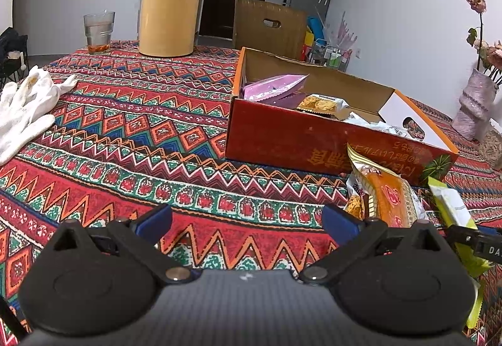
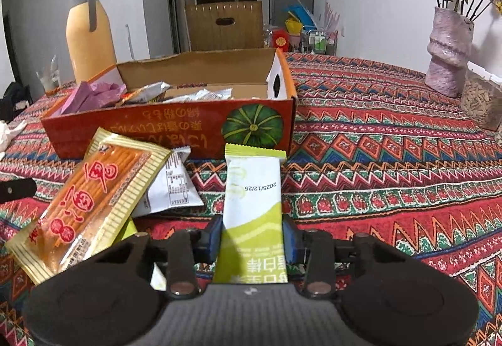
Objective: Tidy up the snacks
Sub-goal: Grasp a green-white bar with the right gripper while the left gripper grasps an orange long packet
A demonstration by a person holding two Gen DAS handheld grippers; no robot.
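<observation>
Right tool (image 2: 253,239) clamps the green-and-white packet (image 2: 252,204), long axis pointing straight ahead at the open box (image 2: 175,132) just beyond. Left tool (image 1: 246,220) hangs wide, empty, farther off.

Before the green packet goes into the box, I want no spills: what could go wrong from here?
The right gripper pinches only the green packet's lower part, so its free end could flop or slip. The orange snack pack lies close beside it and may get dragged. The cardboard box's near wall stands between packet and opening; a low carry could catch it.
</observation>
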